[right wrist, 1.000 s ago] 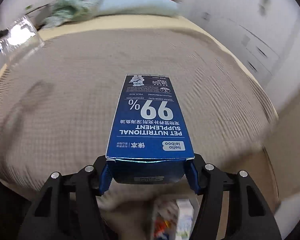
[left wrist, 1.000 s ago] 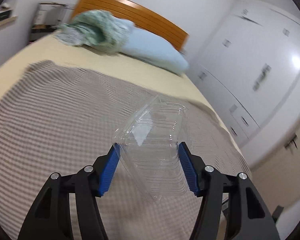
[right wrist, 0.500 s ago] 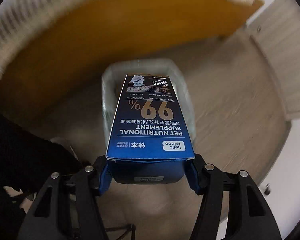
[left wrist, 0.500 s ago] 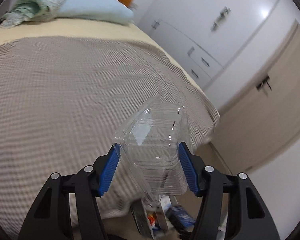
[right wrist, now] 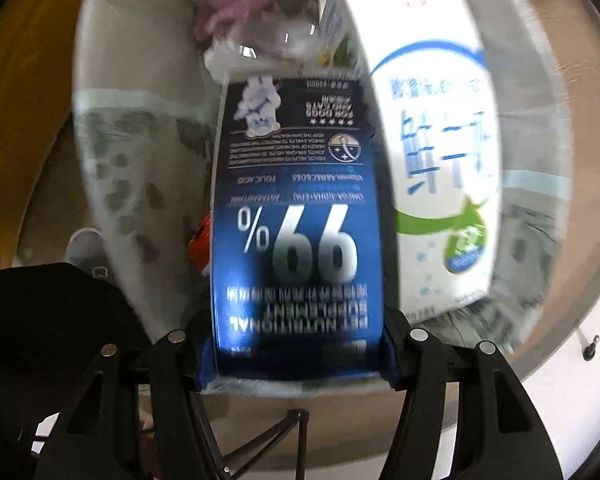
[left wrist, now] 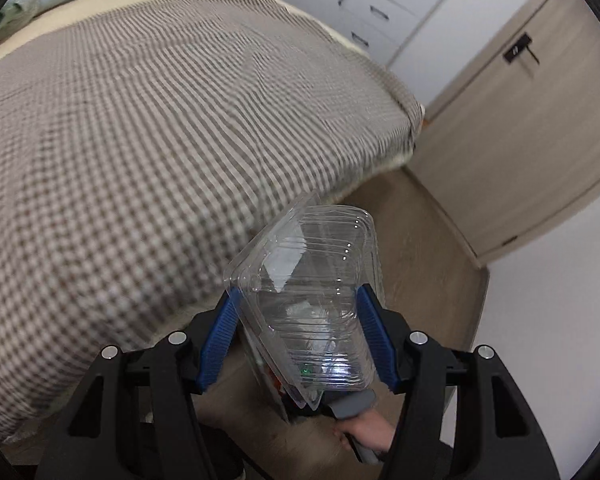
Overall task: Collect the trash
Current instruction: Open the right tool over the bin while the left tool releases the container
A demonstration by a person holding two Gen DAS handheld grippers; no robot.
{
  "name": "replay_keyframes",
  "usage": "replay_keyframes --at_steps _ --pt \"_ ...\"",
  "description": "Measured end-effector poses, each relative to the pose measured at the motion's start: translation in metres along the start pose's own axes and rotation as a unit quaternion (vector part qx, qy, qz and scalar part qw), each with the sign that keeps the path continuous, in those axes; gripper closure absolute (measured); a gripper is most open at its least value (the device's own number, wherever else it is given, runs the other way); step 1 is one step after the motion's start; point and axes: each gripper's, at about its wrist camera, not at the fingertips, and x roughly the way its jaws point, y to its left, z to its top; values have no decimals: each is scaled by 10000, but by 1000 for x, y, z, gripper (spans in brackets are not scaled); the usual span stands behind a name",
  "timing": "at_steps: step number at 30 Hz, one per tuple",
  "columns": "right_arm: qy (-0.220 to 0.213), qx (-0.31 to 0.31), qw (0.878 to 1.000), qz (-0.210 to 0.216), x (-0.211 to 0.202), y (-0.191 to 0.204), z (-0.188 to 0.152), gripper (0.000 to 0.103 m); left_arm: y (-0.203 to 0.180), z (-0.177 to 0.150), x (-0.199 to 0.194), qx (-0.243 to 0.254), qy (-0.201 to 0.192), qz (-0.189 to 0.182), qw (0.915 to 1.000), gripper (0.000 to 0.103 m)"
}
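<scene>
Trash fills both tools. The left hand-held gripper [left wrist: 298, 332] clamps a clear plastic clamshell box [left wrist: 312, 300] between its blue pads, above the wooden floor [left wrist: 428, 248] just beside the bed [left wrist: 140, 120]. The right hand-held gripper [right wrist: 296, 364] grips a blue supplement carton [right wrist: 296, 240], which reaches down into the bin [right wrist: 128, 80], beside a white milk carton [right wrist: 440, 160] and crumpled wrappers [right wrist: 256, 40].

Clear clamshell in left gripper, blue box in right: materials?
Clear clamshell container: thin transparent plastic, glossy; floor shows through, ribbed walls catch glints. Blue pet supplement box: likely printed cardboard with a slight sheen; flat panels, sharp folded edges, blurred highlights.
</scene>
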Motion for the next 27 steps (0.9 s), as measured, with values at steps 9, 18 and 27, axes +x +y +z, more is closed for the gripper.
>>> replay_keyframes --at_steps 9,18,27 --pt "-935 14 9940 561 -32 -33 -35 22 -31 -17 77 285 756 202 9965 45" --pt "-1621 651 9763 1280 -52 -78 -64 22 -42 -36 204 780 1669 954 9782 45" --pt "-1271 549 9842 1107 -37 -61 -60 73 -67 -65 278 1764 1642 1266 9622 45"
